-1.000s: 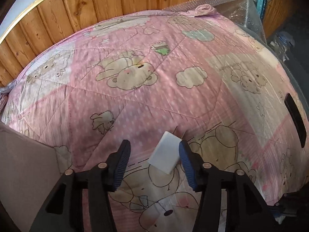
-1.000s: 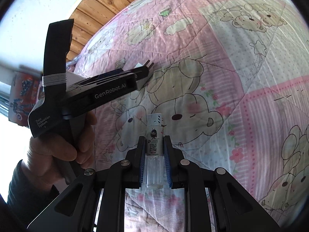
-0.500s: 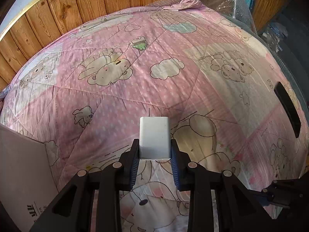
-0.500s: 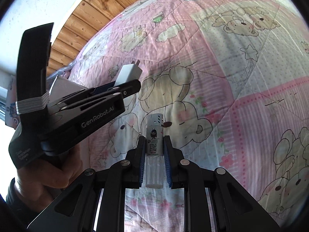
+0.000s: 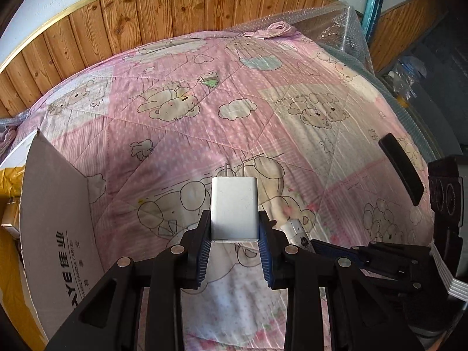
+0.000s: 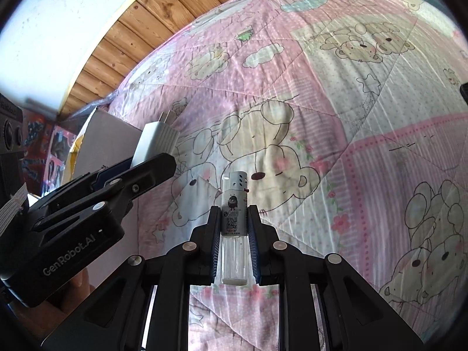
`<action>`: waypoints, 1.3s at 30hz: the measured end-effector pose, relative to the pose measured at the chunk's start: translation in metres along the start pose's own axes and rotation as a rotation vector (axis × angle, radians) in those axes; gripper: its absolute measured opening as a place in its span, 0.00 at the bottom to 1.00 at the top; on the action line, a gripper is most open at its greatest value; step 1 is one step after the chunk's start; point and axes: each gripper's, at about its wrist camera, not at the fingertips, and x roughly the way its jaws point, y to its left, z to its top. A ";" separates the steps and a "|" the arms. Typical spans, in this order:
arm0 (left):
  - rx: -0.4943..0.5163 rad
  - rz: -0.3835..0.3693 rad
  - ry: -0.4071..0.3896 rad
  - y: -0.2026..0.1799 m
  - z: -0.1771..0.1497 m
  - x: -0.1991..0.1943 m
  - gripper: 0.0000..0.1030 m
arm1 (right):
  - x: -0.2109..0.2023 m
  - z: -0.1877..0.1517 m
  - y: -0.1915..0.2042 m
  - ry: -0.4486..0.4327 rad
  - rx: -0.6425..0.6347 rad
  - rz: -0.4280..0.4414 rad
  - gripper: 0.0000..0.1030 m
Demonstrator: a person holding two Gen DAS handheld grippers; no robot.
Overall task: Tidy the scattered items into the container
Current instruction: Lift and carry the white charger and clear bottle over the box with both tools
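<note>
"GenRobot.AI" is printed on the left claw [image 6: 152,158], which is clamped on a white charger [image 5: 234,208]. A lighter [image 6: 234,222] with a QR code label is gripped by the right claw [image 6: 234,234]. "YE" can be read on the cardboard box [image 5: 55,219] at the left. Everything is held above a pink bear-print quilt [image 5: 263,117] on a bed, beside wood panelling [image 5: 175,11]. Since a second ago the charger has been picked up off the quilt.
</note>
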 end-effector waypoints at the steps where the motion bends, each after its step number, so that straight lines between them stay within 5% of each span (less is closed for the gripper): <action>1: -0.003 0.000 -0.004 0.000 -0.003 -0.003 0.30 | 0.000 -0.002 0.001 0.002 -0.001 -0.001 0.18; 18: -0.088 -0.113 -0.081 0.008 -0.045 -0.068 0.30 | -0.035 -0.036 0.023 -0.036 -0.025 -0.033 0.18; 39: -0.182 -0.165 -0.204 0.042 -0.101 -0.152 0.30 | -0.059 -0.066 0.118 -0.059 -0.248 -0.050 0.18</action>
